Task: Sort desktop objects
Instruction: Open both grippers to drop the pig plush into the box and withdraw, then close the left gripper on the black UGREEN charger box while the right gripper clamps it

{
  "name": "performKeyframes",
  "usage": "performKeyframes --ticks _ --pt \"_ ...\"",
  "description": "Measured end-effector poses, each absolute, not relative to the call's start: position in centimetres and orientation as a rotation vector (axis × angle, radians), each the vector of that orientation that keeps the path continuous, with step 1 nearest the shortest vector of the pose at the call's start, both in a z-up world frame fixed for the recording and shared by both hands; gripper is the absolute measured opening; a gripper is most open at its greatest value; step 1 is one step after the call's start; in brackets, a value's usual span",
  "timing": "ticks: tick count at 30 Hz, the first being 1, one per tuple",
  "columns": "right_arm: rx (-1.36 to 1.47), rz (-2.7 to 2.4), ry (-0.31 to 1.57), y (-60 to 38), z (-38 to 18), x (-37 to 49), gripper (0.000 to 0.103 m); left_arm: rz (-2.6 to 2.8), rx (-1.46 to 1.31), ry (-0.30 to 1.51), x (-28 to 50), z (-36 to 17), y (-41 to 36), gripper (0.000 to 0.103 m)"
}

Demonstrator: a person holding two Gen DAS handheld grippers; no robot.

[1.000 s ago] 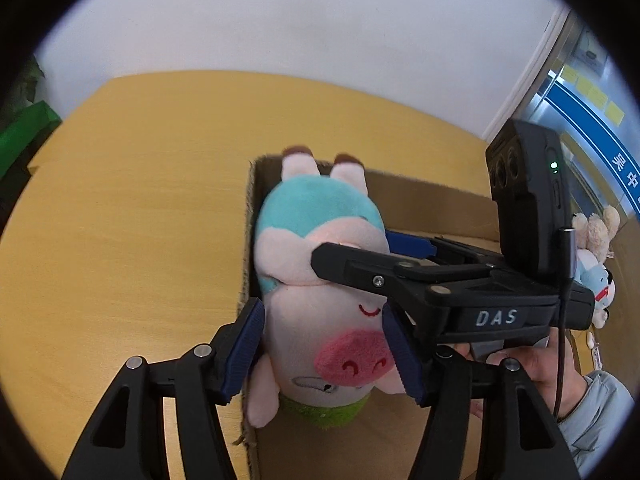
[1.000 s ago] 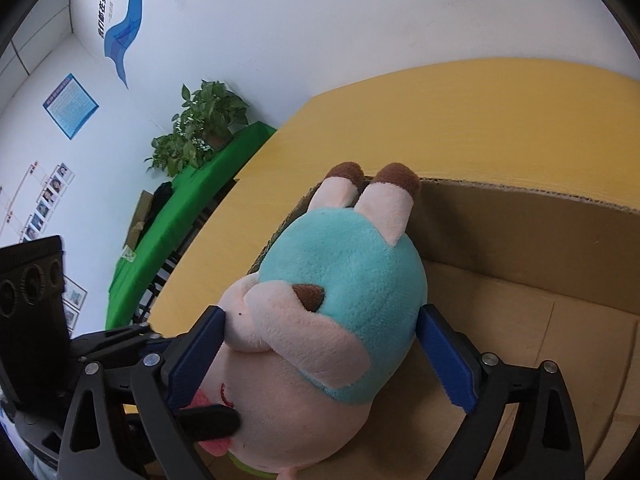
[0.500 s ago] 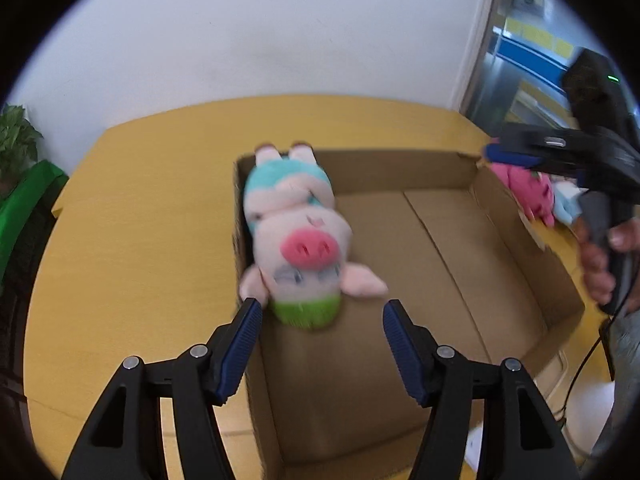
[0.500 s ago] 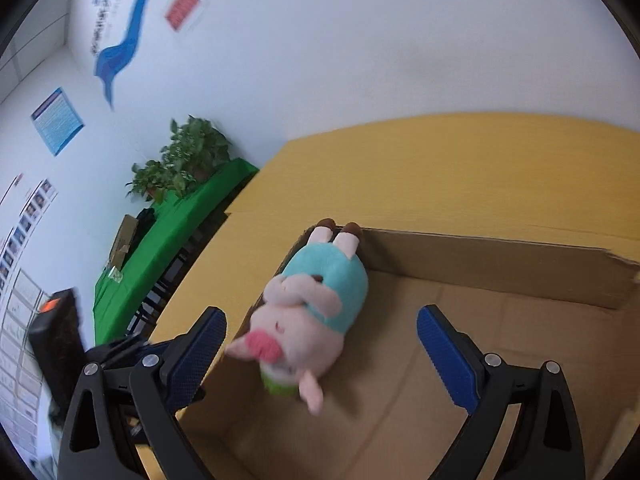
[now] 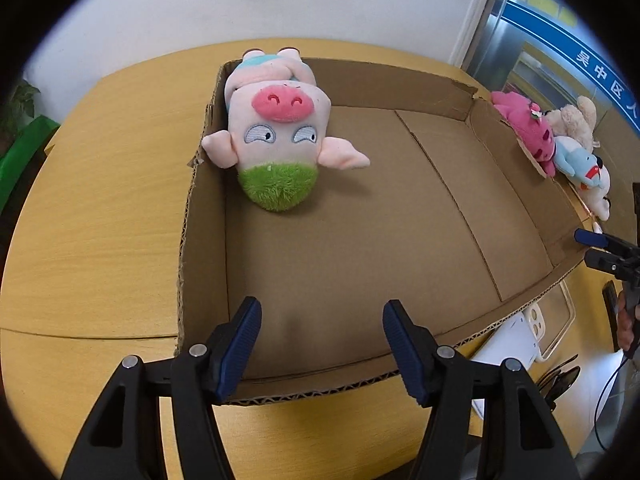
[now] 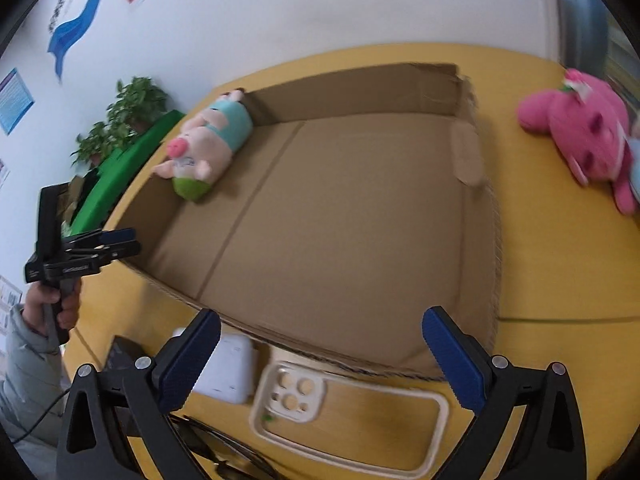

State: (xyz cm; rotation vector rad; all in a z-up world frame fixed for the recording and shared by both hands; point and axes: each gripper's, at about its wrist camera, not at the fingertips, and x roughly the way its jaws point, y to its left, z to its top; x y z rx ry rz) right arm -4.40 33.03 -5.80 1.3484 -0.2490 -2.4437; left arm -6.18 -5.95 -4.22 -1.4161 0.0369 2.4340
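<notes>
A shallow open cardboard box (image 5: 360,248) is set on a yellow wooden table (image 5: 100,208). One item is contained in it: a pig plush toy (image 5: 280,120) with a pink snout, a teal garment and a green tuft on its head, laid on its back in the far left corner, against the left wall of the box, feet toward the far wall. In the right wrist view the same toy (image 6: 208,144) is seen lying along that wall, and the remainder of the box floor (image 6: 340,208) is bare cardboard. Outside the box, beyond its right wall, a pink plush toy (image 6: 580,132) is laid on the table, with a beige plush (image 5: 576,120) and a white and blue plush (image 5: 588,168) beside it. A clear phone case (image 6: 348,420) and a white rectangular device (image 6: 228,368) are placed on the table just in front of the near wall. The left gripper (image 5: 322,344) is held above the near edge of the box, its blue-padded tongs spread apart and holding nothing. The right gripper (image 6: 320,364) is held above the phone case, tongs likewise spread wide and empty. The left gripper's handle is grasped by a hand (image 6: 56,300) in a grey sleeve.
</notes>
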Motion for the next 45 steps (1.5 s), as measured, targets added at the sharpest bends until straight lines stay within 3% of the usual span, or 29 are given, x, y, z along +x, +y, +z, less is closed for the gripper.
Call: performKeyframes --ticks 3,6,11,15,35,45 --pt "1.329 -2.473 -0.209 33.1 -5.7 -4.2 0.093 2.469 -1.430 0.037 -6.0 -3.8 -6.3 0.063" --pt "1.314 -2.526 -0.113 32.3 -4.7 -3.5 0.094 2.542 -1.373 0.008 -4.4 -1.7 -7.2 0.063" --pt "1.161 -2.510 -0.107 31.1 -1.7 0.0 0.097 2.603 -1.230 0.067 0.5 2.2 -7.0 0.064" --pt "1.087 -2.465 -0.141 29.6 -0.5 2.7 0.101 2.602 -1.158 0.065 4.5 3.4 -6.2 0.074" --pt "1.096 -1.916 0.303 11.2 -7.9 11.1 0.101 2.548 -1.359 -0.289 11.9 -5.0 -8.6 0.074" --pt "1.107 -1.845 0.301 8.5 -10.2 12.2 0.101 2.436 -1.452 -0.412 11.5 -8.9 -9.1 0.074"
